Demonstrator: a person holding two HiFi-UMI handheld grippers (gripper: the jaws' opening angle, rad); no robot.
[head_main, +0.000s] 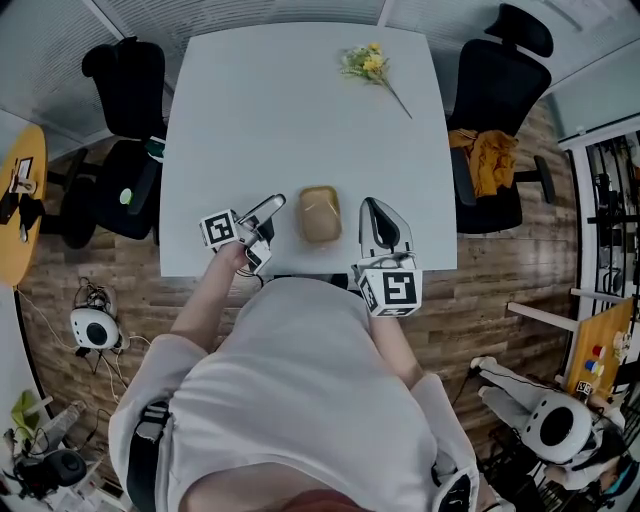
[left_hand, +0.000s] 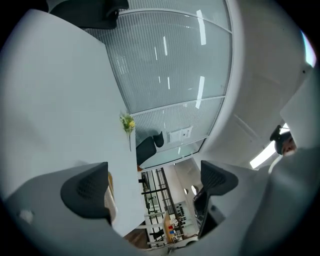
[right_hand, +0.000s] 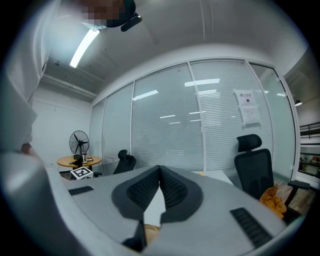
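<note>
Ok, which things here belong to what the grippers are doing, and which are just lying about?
In hand: tan rounded object on the white table, near edge; left gripper beside it, jaws apart; right gripper beside it, jaws together, empty.
Lying about: sprig of yellow flowers at the table's far end; orange cloth on a black office chair.

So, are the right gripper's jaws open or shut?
Shut. In the right gripper view, the right gripper has its two dark pads touching at the tips, with nothing held between them.

Office mtg room: white table (head_main: 270, 110), black swivel chairs (head_main: 498, 90), glass partition walls w/ blinds (right_hand: 170, 130).
</note>
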